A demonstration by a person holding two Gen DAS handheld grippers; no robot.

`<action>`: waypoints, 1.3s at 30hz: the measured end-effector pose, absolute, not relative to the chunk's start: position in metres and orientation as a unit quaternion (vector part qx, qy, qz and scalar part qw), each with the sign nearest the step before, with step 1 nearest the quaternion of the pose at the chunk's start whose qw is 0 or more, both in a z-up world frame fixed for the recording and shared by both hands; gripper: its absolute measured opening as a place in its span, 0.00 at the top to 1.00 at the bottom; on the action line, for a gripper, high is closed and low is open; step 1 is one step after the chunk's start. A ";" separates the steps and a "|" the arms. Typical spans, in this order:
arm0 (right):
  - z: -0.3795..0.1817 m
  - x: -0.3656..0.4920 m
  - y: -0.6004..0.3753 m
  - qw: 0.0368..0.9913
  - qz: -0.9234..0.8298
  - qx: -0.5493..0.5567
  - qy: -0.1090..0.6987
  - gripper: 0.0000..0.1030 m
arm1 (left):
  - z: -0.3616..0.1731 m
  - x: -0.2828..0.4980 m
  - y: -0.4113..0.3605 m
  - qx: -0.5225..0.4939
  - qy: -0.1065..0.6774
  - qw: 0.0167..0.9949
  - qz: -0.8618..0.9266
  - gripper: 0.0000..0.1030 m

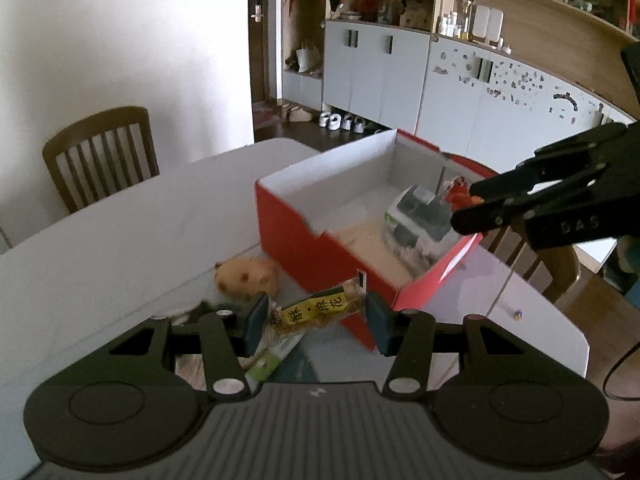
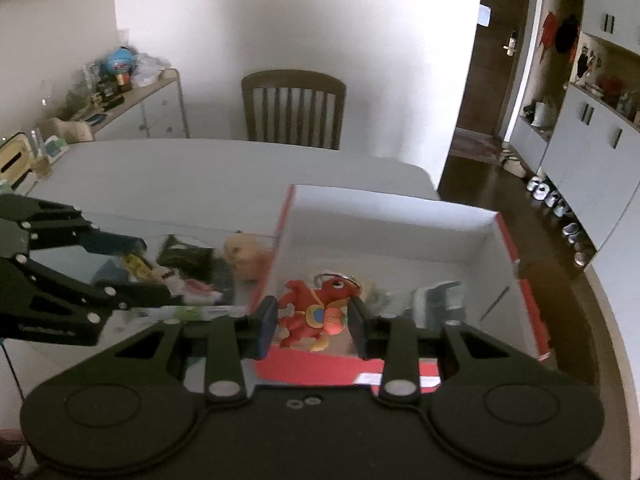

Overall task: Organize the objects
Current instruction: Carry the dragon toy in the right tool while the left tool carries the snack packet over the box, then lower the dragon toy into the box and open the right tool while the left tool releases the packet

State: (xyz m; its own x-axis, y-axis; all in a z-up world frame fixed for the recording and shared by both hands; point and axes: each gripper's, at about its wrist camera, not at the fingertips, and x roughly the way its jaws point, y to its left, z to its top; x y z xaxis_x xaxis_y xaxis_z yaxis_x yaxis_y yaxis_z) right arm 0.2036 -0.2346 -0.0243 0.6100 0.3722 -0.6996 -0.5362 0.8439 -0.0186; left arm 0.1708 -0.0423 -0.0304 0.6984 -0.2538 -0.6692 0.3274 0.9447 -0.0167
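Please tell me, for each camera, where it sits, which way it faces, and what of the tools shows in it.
Left wrist: sits on the left tool, facing down at a snack packet it grips, before the red box; the right tool shows.
Right wrist: sits on the right tool, gripping a red toy over the box; the left tool shows.
Shared: box, table, orange plush.

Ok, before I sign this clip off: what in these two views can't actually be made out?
- Left wrist view: the snack packet between the left gripper fingers; its lower end runs behind the gripper body.
- Left wrist view: the white and green item in the red box is motion-blurred and partly behind the right gripper.
- Right wrist view: the pile of items beside the box is blurred and half covered by the left gripper; the red dragon toy hides the box floor behind it.
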 end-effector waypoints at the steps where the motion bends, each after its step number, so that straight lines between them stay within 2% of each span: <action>1: -0.025 0.207 -0.239 0.891 0.253 -0.115 0.359 0.64 | -0.029 0.176 -0.048 0.053 0.353 0.920 -0.159 0.50; 9: -0.037 0.244 -0.271 0.893 0.243 -0.113 0.362 0.64 | -0.030 0.220 -0.094 0.082 0.348 0.920 -0.160 0.50; 23: -0.082 0.283 -0.282 0.874 0.250 -0.128 0.398 0.64 | -0.062 0.302 -0.149 0.106 0.391 0.904 -0.135 0.50; 39: -0.116 0.304 -0.283 0.845 0.258 -0.145 0.445 0.64 | -0.106 0.336 -0.172 0.134 0.454 0.869 -0.143 0.50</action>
